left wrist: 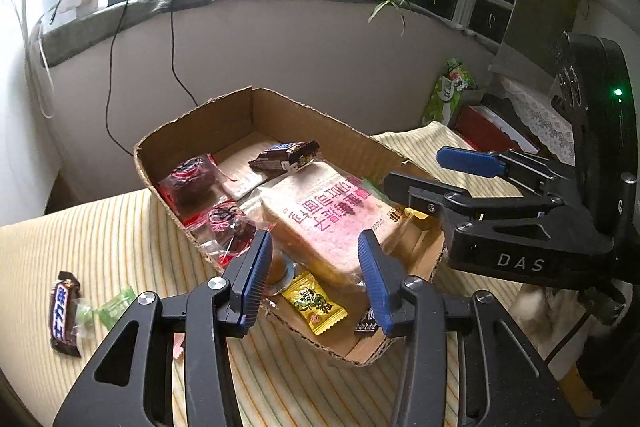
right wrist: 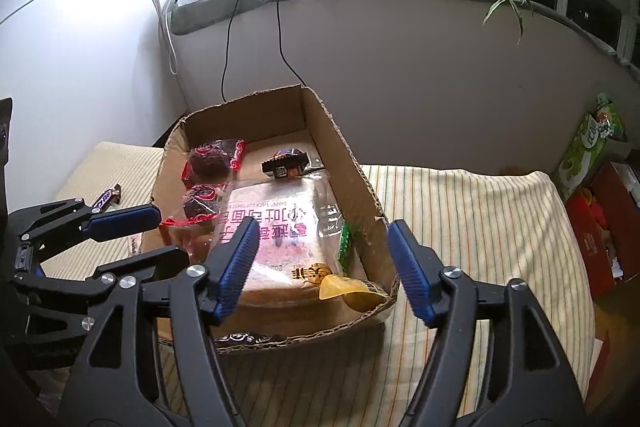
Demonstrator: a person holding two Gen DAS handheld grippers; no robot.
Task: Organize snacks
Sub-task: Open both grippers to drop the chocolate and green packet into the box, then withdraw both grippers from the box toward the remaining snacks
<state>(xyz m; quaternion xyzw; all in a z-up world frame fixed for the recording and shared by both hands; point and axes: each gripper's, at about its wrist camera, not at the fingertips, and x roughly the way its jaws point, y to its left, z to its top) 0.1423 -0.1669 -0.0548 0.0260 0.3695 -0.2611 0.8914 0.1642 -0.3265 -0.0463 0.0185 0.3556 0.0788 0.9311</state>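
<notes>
While most snacks already sit in the shallow brown cardboard box (left wrist: pixel 256 115) on the yellow striped cloth (left wrist: pixel 120 239), we still have 2 strays left of it: a brown Snickers-type bar (left wrist: pixel 63 313) and a small green candy wrapper (left wrist: pixel 116 307). Our left gripper (left wrist: pixel 316 279) hangs over the box's near end w/ fingers spread & nothing between them; our right gripper (right wrist: pixel 320 271) is likewise wide apart & empty, above the pink-printed bag of sliced bread (right wrist: pixel 276 227) that fills the box's middle. 2 red-wrapped dark cakes (left wrist: pixel 200 195) and a dark choc bar (left wrist: pixel 286 155) lie further in; a yellow candy packet (left wrist: pixel 314 303) sits near the front wall. We judge the next step is fetching the loose bar, prob. w/ the left side since it's nearer. To do it well: swing left, come down w/ pads straddling the bar's narrow width, close gently so the wrapper doesn't slip, then drop it in the free far corner, not atop the bread.
</notes>
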